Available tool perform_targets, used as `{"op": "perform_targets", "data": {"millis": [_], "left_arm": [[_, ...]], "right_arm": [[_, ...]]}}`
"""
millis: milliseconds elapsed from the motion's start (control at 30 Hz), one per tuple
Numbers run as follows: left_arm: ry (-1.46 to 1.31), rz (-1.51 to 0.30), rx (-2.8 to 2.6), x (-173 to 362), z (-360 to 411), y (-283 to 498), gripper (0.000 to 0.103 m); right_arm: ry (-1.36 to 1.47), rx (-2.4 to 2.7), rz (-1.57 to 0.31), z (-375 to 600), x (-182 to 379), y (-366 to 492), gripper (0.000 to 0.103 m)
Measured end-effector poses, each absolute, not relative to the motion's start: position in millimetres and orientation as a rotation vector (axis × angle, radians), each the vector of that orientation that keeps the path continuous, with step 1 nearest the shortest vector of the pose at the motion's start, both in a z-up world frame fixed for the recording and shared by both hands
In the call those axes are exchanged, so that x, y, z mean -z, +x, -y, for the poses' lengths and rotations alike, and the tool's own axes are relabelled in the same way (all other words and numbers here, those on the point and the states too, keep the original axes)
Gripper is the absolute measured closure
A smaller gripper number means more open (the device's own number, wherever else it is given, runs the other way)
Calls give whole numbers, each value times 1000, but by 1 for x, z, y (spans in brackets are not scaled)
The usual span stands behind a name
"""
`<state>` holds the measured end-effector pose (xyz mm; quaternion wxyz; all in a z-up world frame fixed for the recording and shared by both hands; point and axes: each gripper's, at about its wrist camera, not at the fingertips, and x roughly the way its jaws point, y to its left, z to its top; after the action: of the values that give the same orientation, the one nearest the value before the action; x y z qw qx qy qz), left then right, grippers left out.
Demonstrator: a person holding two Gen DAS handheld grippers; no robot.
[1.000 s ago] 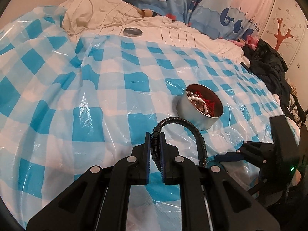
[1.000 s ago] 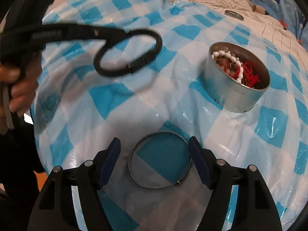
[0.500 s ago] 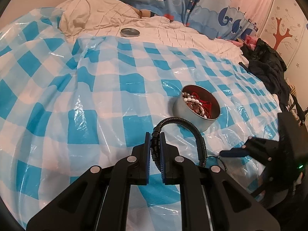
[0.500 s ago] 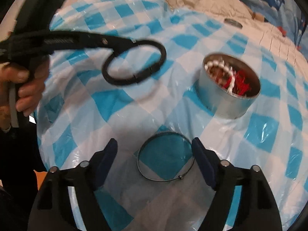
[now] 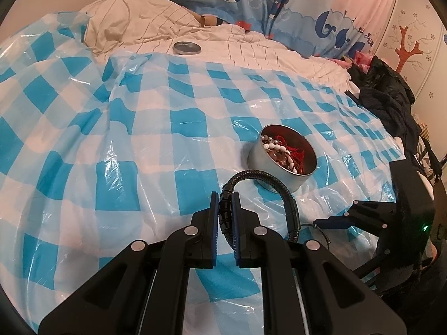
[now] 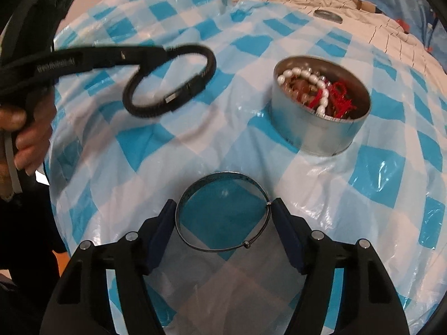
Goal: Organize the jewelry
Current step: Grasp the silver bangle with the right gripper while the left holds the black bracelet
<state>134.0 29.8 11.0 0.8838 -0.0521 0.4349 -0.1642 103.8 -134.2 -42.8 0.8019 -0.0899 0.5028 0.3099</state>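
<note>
My left gripper (image 5: 225, 199) is shut on a black braided bracelet (image 5: 279, 184) and holds it in the air above the sheet; it also shows in the right wrist view (image 6: 178, 97). A round metal tin (image 5: 275, 177) holds pearl and red jewelry; it shows in the right wrist view too (image 6: 315, 131). My right gripper (image 6: 223, 212) is open around a thin silver bangle (image 6: 220, 248) that lies flat on the sheet, with the fingers close to its sides.
A blue and white checked plastic sheet (image 5: 111, 153) covers the bed. The tin's lid (image 5: 186, 47) lies on the cream bedding at the back. Dark clothes (image 5: 391, 97) are piled at the right. The left hand (image 6: 25, 136) is at the far left.
My right gripper has moved forward, so the silver bangle now lies between its fingers. My left gripper, holding the black bracelet, has drifted slightly toward the tin.
</note>
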Motion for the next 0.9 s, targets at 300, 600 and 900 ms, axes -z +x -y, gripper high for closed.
{"op": "perform_targets", "data": {"millis": [300,600,900], "left_arm": [[-74,-883,348,-18,-12,137,95],[-40,-860,351,-22,6,142,95],[-49,-851,363,-24,21,151,95]], "right_arm": [[-6,-630,-952,164,12,115,36],[157,-590,-873,193,-6,126,35],[203,-567,-856,200,-8,128,35]]}}
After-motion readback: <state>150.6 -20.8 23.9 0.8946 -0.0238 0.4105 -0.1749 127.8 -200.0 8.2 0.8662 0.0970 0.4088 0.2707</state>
